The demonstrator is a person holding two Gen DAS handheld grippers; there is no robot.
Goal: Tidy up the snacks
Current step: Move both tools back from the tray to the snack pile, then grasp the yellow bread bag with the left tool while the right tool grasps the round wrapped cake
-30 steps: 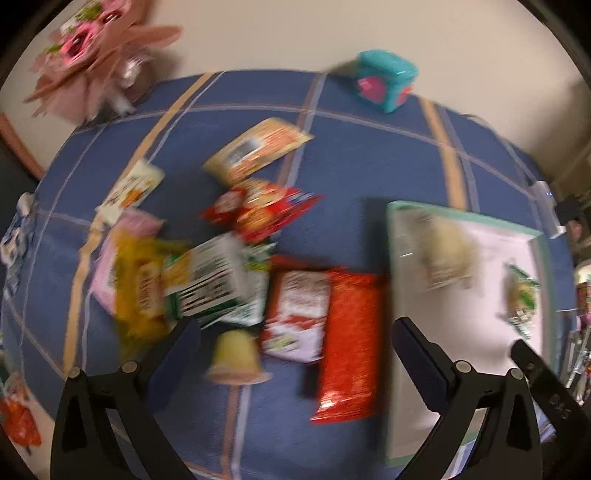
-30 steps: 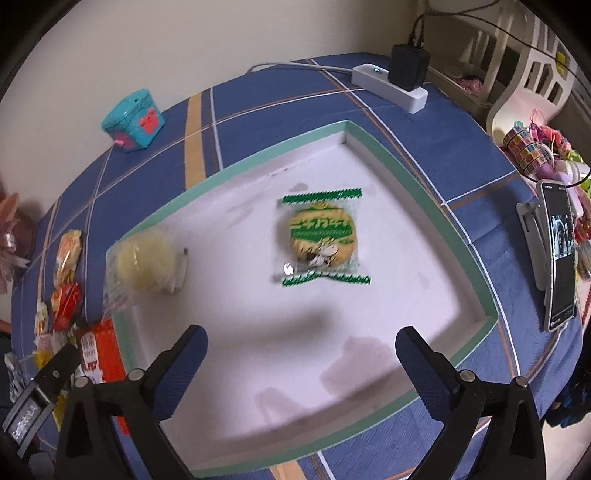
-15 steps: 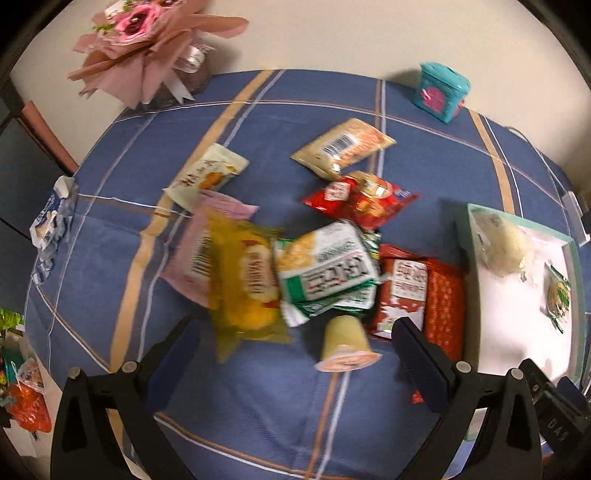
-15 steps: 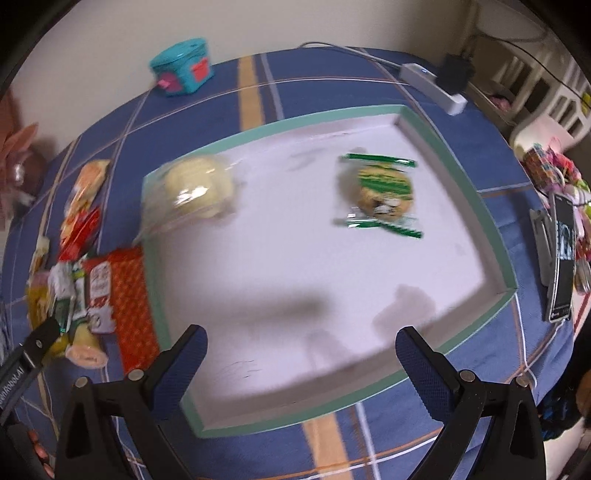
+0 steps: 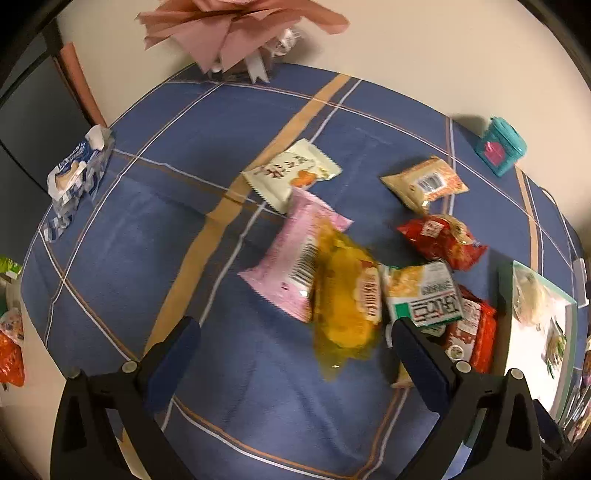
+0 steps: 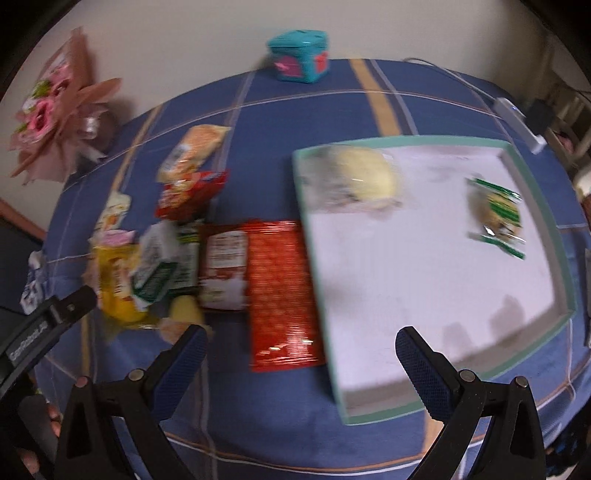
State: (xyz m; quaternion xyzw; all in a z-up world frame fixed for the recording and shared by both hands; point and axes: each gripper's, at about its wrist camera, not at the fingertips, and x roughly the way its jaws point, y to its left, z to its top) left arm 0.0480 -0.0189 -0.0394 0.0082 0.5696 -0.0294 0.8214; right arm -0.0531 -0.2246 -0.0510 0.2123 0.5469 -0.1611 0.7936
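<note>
Left tongs (image 5: 295,343) are wide open w/ nothing between the two blue fingers; they hang above the blue checked tablecloth (image 5: 177,229). Just ahead of them, between the finger tips, lies the yellow packet (image 5: 343,299), partly on top of the pink packet (image 5: 295,258). Close to the right finger (image 5: 417,354) is the green-and-white packet (image 5: 424,291), and behind that finger a red packet (image 5: 476,332), partly hidden. Further ahead: a white packet w/ orange print (image 5: 291,173), a beige packet w/ barcode (image 5: 424,182) and a red bag (image 5: 443,240). Far ahead on the right stands a teal box (image 5: 498,146); far ahead in the middle, pink paper flowers (image 5: 236,26). A blue-white packet (image 5: 74,173) sits at the cloth's left edge. The tray (image 5: 504,295) is at the far right of this view.

Right tongs (image 6: 301,341) are also wide open and empty, above the near edge of the cloth. Straight ahead between the fingers lies a long red packet (image 6: 282,291), touching the left rim of the green-edged white tray (image 6: 535,192). The tray is ahead and to the right; in it are 2 snacks, well apart: a pale round bun in clear wrap (image 6: 354,177) at the far-left corner and a green-striped biscuit packet (image 6: 496,214) near the right side. Ahead-left of the left finger (image 6: 181,358) is the heap of other snacks, blurred. The left tongs' body shows at the left edge, w/ part of a hand (image 6: 33,435) lower down.
</note>
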